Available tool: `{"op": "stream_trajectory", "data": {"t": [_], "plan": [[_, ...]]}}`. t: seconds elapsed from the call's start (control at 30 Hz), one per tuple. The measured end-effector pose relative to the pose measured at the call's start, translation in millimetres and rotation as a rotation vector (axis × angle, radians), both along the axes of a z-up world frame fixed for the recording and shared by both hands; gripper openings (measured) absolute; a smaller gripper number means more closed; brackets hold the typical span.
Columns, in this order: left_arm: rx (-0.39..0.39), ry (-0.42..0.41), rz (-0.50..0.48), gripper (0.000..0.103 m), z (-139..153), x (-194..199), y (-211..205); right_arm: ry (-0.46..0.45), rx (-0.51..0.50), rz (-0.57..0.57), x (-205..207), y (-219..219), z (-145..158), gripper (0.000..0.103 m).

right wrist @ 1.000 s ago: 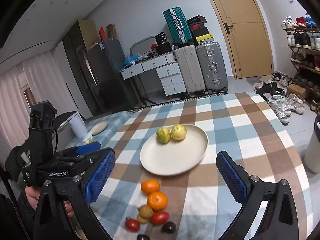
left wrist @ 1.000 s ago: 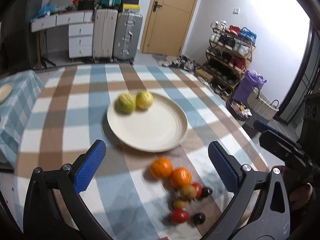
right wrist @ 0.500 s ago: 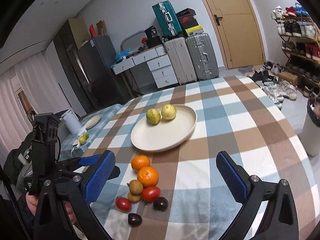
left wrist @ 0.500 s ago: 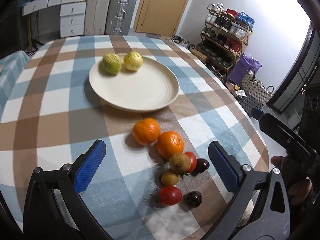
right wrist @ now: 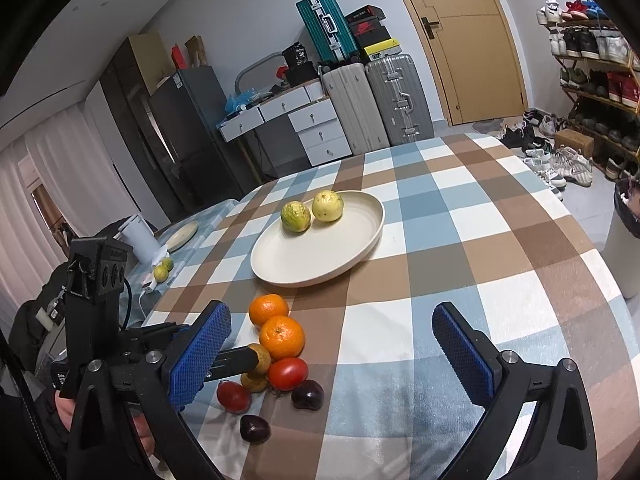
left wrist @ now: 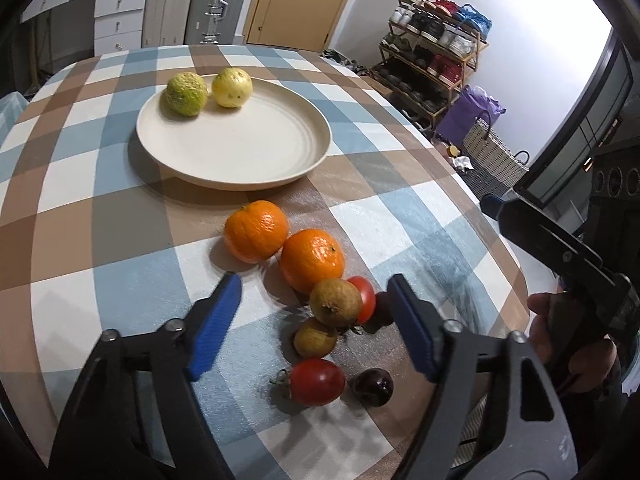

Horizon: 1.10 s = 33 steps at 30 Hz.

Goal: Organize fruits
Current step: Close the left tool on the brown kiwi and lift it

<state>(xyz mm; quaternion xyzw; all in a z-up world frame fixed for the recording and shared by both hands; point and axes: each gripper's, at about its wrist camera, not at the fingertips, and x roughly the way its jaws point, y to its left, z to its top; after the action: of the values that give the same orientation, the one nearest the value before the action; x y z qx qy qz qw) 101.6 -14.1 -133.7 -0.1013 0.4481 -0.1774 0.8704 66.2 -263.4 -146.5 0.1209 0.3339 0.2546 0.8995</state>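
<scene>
A round table covered with a blue, brown and white checked cloth (left wrist: 120,280) carries a shallow cream ceramic plate (left wrist: 256,152) toward its far side; on the far rim of the plate sit a rough green round fruit (left wrist: 185,93) and, touching it on the right, a smooth pale yellow round fruit (left wrist: 232,87); the rest of the plate is bare. Near the plate, on the cloth, a cluster of small fruits lies in a loose line; the far orange mandarin (left wrist: 256,230) touches the near orange mandarin (left wrist: 312,260); just nearer lie two brown rough-skinned round fruits (left wrist: 335,302), a red tomato (left wrist: 366,299) half hidden behind them, a second red tomato with a green stalk (left wrist: 317,381), and a dark purple plum (left wrist: 373,386) beside it; another dark fruit sits behind the right blue pad, mostly hidden.

The left gripper (left wrist: 314,316) hangs low over this cluster, tilted downward; its jaws have just been closing and stand at about half width, the blue pads to either side of the brown fruits and the near mandarin, touching none of them that I can see. The right gripper (right wrist: 332,344) hovers over the cloth to the right of the cluster, its jaws wide with nothing between the pads; a hand (left wrist: 560,332) holds its handle at the right edge of the left wrist view.
</scene>
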Motion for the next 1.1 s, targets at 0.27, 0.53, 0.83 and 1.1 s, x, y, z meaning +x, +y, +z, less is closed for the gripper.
{"op": "stream_trajectory", "data": {"t": [0.27, 0.53, 0.83, 1.1], "plan": [[-0.088, 0.039, -0.045, 0.033, -8.8, 1.5, 3.7, 0.008, 0.001, 0.001, 0.8, 0.0, -1.4, 0.103], [-0.127, 0.044, -0.049, 0.024, -10.2, 0.6, 7.5, 0.013, 0.003, -0.002, 1.2, -0.4, -3.4, 0.103], [-0.163, 0.002, -0.030, 0.024, 6.0, -3.6, 23.1, 0.021, 0.007, 0.008, -1.6, 2.0, -6.6, 0.103], [-0.191, -0.033, 0.013, 0.024, 19.5, -8.2, 48.8, 0.055, 0.014, 0.042, -4.5, 11.8, -11.8, 0.103]]}}
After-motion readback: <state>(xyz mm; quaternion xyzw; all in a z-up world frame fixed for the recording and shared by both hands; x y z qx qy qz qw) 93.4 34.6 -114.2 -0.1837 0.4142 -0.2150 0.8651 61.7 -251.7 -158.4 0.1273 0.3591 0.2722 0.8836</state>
